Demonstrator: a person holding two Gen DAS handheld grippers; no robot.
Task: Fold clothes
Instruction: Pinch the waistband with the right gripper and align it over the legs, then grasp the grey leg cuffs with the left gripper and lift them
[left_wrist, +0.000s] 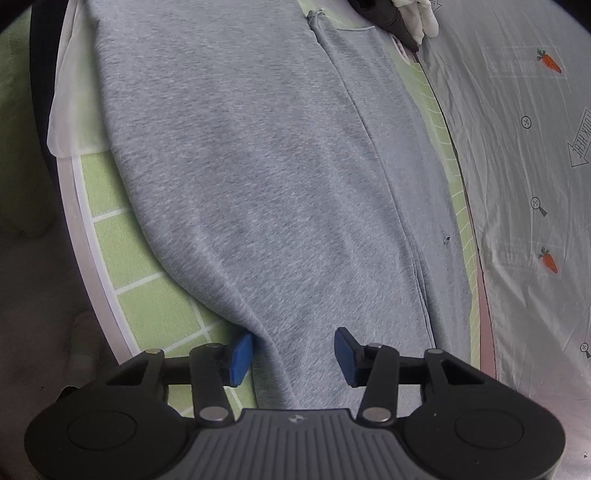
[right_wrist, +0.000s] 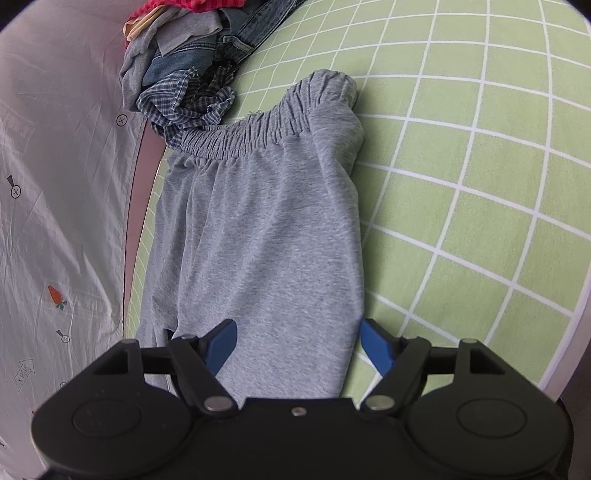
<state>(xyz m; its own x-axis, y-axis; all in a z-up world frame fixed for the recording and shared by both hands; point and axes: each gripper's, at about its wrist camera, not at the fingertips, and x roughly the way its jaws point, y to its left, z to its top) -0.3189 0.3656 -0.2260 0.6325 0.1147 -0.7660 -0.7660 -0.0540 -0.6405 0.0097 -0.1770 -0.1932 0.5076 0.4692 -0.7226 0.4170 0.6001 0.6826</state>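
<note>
Grey sweatpants (right_wrist: 266, 229) flat on green checked sheet (right_wrist: 461, 166), left hand-held gripper (left_wrist: 293, 356) and right hand-held gripper (right_wrist: 297, 343) both gaping, fabric between unpinched pads

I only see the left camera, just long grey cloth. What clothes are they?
Observer: Trousers; the right camera shows a gathered waistband.
Child: Any more clothes?
Observer: Yes, a pile beyond the waistband, with denim and checked cloth.
Child: Is the other gripper holding anything?
Observer: No. The right gripper is open, its pads either side of the cloth, not pinching it.
</note>
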